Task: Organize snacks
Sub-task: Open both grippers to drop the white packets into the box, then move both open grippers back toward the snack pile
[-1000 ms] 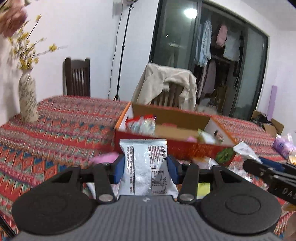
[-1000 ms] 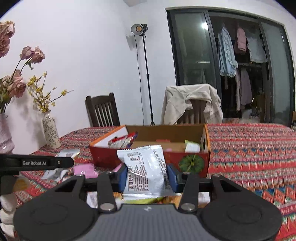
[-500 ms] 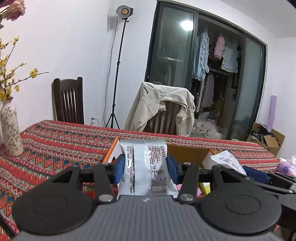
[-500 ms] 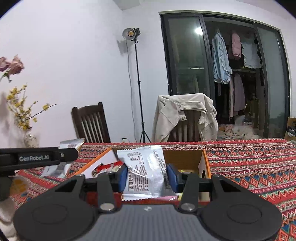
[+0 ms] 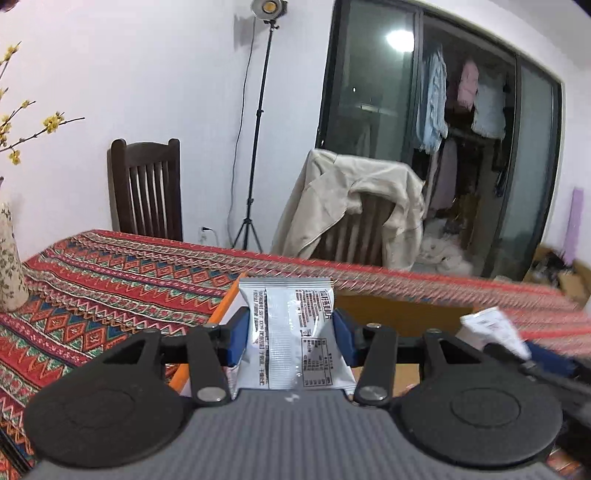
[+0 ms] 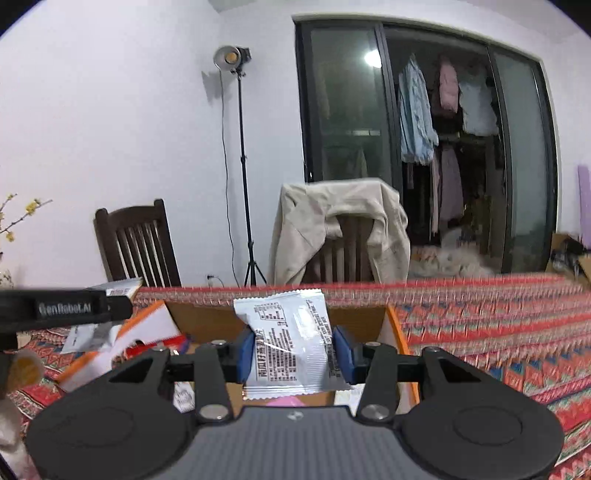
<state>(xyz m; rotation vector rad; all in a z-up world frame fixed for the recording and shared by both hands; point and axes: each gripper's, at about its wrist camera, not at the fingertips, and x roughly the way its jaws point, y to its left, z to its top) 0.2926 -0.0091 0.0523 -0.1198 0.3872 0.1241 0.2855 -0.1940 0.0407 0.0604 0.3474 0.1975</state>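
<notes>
Nearest in the left wrist view, the left tongs [image 5: 291, 334] are clamped on a silver foil snack packet with black print [image 5: 291, 332], its flat back upright between the blue pads [image 5: 238, 338]. In the right wrist view the right tongs [image 6: 293, 349] are likewise clamped on a second silver foil snack packet [image 6: 288, 339], crinkled and tilted slightly to the left.

Just beyond both packets sits the open cardboard box with orange edges [image 6: 397, 332], resting on the counter under a red patterned woven cloth [image 5: 110, 280]. Both packets hang over the box's near part. A red wrapper [image 6: 138, 347] lies inside at the left, and something pink shows below the right packet, too hidden to identify.

At the right edge of the left wrist view the right tongs appear again, blurred, with the white end of their packet.

Farther left on the counter stands a speckled cream vase holding yellow-flowered twigs [image 5: 9, 266]. Behind the counter are a dark wooden chair [image 5: 147, 192], a black light stand with a lit lamp [image 5: 264, 7], a second chair draped with a beige jacket [image 5: 354, 199], and a dark-framed glass wardrobe with hanging clothes [image 6: 443, 122].
</notes>
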